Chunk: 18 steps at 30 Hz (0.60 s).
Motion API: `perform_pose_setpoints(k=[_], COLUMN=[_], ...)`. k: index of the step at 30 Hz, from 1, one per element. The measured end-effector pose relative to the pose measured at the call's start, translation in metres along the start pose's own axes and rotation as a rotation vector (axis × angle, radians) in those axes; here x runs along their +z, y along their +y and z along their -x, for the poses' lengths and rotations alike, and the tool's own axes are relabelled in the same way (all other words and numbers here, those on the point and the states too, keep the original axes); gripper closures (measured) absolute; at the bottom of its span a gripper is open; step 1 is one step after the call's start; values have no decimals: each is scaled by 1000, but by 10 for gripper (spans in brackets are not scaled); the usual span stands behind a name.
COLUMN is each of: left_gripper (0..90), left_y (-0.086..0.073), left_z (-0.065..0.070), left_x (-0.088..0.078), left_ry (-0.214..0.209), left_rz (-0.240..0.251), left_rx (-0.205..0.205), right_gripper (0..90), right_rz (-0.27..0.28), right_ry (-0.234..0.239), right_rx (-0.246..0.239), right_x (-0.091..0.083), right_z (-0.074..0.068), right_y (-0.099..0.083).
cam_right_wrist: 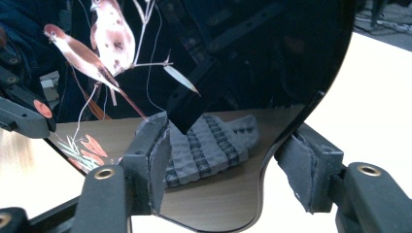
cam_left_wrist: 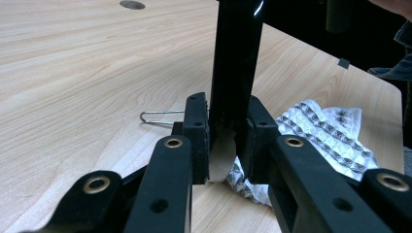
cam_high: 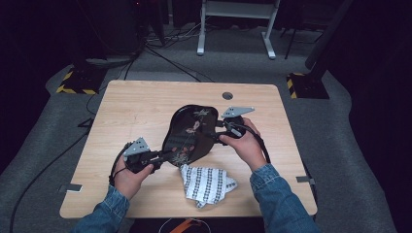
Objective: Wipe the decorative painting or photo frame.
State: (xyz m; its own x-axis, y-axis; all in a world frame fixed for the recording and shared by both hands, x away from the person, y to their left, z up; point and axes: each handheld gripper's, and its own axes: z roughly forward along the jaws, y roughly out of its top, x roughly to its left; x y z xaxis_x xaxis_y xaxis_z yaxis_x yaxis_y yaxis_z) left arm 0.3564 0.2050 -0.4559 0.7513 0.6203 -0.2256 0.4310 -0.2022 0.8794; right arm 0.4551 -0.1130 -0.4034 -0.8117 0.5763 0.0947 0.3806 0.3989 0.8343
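Note:
A glossy black tray (cam_high: pixel 189 133) painted with birds and flowers is held tilted above the wooden table (cam_high: pixel 136 107). My left gripper (cam_high: pixel 163 156) grips its near-left edge. In the left gripper view the tray (cam_left_wrist: pixel 235 63) rises edge-on between the pads, and my left gripper (cam_left_wrist: pixel 226 121) is shut on it. My right gripper (cam_high: pixel 217 131) is at the tray's right edge. In the right gripper view the tray (cam_right_wrist: pixel 233 58) lies slantwise between the wide jaws of my right gripper (cam_right_wrist: pixel 228 141), one jaw in front of it and one behind. The front pad's tip meets its own reflection.
A black-and-white patterned cloth (cam_high: pixel 208 184) lies crumpled near the table's front edge, just below the tray; the left gripper view has the cloth (cam_left_wrist: pixel 325 131) to its right. A bent metal wire (cam_left_wrist: pixel 160 116) lies on the wood. A round cable hole (cam_high: pixel 227 95) sits at the back.

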Motion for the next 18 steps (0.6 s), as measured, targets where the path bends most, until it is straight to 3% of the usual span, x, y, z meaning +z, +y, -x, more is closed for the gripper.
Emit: perform_pose_setpoints(k=[10,18], left_gripper=[724,669], left_y=[15,25], left_z=[-8,-16], left_x=[3,14], left_ry=[-14,-17], left_rz=[21,33], left_rx=[-7,-8], right_gripper=[461,528], right_rz=[54,91], right_ry=[-67,-133], right_rx=[67,105], right_x=[-19,-37], right_z=[-6,-12], right_y=[3,-1])
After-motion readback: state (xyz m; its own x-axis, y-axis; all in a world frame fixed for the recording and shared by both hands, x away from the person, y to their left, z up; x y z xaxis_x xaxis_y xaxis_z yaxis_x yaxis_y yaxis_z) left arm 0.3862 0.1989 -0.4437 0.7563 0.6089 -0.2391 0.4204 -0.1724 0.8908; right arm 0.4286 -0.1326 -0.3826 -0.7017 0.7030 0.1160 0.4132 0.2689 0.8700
